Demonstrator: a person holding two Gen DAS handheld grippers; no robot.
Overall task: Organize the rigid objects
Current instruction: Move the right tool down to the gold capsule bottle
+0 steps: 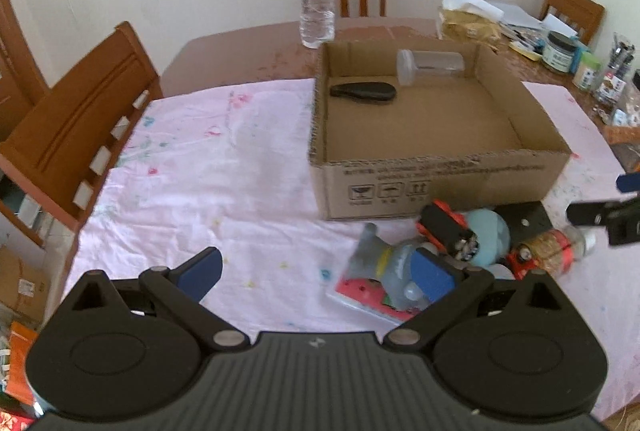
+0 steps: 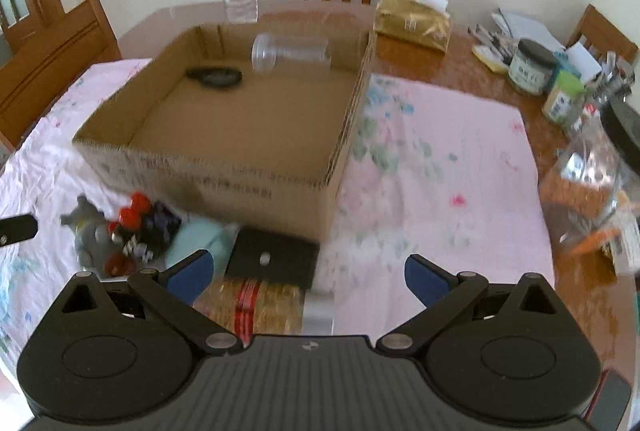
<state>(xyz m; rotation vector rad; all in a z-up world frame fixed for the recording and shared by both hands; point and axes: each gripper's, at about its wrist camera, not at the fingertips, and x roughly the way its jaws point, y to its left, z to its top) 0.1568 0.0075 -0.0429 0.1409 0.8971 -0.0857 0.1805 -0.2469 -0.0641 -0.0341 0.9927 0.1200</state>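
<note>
Inside cardboard box [image 2: 224,167] | clear jar [image 2: 292,53] lying sideways, lid leftward

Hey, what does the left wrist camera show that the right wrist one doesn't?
Only the left wrist view shows the left gripper, open over the cloth, and a pink card under the grey toy. Only the right wrist view shows the right gripper, open above a black block. Both show the box holding a clear jar and a black case.

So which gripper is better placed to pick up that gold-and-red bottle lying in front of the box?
Right. The right gripper is open directly over the bottle; the left gripper sits over the grey toy.
</note>
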